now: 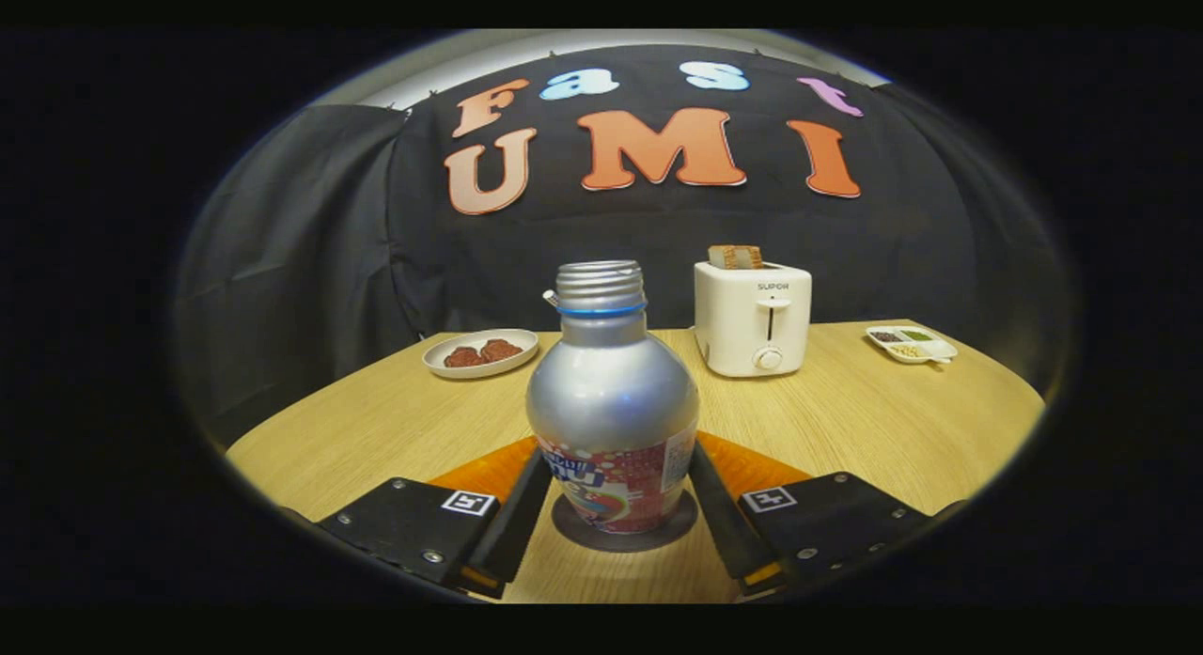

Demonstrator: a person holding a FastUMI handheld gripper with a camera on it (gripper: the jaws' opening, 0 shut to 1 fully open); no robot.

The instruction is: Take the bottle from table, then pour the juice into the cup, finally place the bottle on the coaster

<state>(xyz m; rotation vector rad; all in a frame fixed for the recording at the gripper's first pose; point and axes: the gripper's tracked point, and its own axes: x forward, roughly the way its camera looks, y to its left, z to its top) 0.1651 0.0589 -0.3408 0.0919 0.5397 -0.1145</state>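
I see the aluminium juice bottle (612,401) upright on the dark coaster (624,533), between my gripper (616,505) fingers, which flank its label; contact uncertain.

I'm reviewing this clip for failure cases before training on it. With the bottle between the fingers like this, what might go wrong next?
1. The bottle has no cap, so a tilt or a jolt could spill any juice left in it.
2. The gripper fingers flank its lower body closely; opening unevenly could drag or tip it off the dark coaster beneath it.
3. The bottle's rounded, smooth metal body could slip if regripped.
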